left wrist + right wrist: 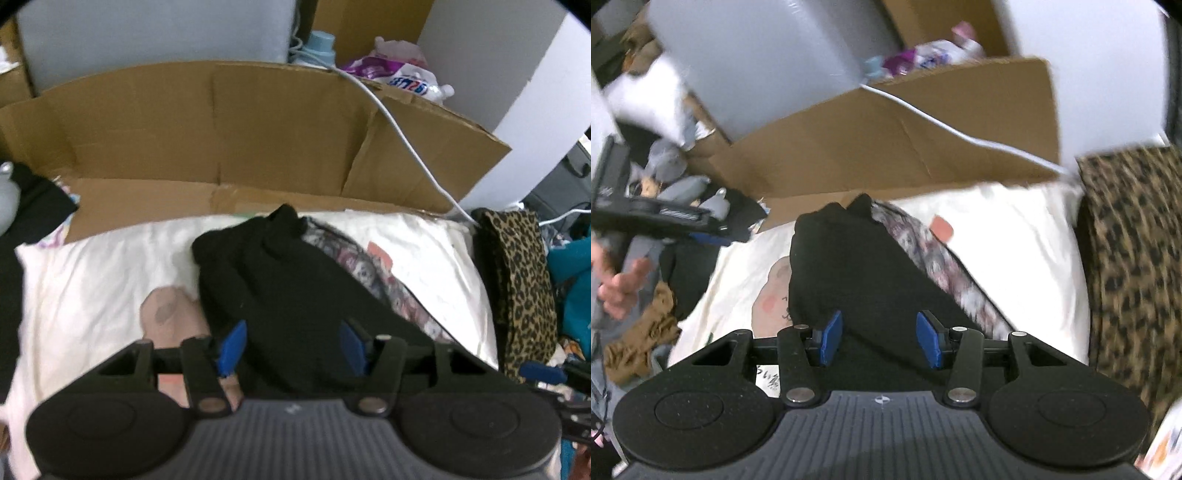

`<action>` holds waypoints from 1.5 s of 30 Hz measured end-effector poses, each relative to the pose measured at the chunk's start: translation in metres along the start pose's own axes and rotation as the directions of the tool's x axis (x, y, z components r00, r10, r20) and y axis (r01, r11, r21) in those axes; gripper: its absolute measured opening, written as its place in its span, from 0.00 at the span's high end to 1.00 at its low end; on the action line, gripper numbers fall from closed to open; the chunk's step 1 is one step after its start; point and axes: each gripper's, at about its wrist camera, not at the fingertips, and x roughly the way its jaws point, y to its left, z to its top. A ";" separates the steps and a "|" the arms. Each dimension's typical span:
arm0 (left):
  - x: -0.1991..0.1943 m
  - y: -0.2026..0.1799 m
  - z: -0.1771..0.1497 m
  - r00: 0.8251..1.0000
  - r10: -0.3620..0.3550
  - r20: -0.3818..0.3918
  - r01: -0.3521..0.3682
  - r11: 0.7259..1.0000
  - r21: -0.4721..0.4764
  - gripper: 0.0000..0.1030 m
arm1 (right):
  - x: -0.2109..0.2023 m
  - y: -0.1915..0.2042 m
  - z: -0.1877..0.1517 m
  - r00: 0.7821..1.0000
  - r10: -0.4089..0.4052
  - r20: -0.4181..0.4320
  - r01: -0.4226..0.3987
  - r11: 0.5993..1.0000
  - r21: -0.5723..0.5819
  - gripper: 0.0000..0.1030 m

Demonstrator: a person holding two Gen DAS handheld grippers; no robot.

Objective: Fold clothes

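Left wrist: my left gripper (291, 349) pitched steeply down, jaws spread, the black garment (280, 291) between them, pads apparently clear. It lay on a white sheet (92, 280) before cardboard (221, 133), long axis running away. Right wrist: my right gripper (879, 341) angled down, jaws spread over the same garment; leopard-print cloth (1137, 258) to the right.
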 end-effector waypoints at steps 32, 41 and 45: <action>0.157 -0.019 0.075 0.993 0.056 -0.100 -0.088 0.932 -0.352 0.74 | 0.106 -0.077 -0.032 0.998 0.024 0.057 -0.018 0.994 -0.105 0.52; 0.186 -0.009 0.061 0.979 0.078 -0.187 -0.148 0.906 -0.396 0.74 | 0.125 -0.090 -0.038 1.000 0.013 0.018 -0.011 0.996 -0.093 0.60; 0.189 0.009 0.050 0.980 0.038 -0.194 -0.126 0.875 -0.467 0.73 | 0.129 -0.089 -0.043 1.000 0.015 -0.007 -0.016 0.992 -0.127 0.60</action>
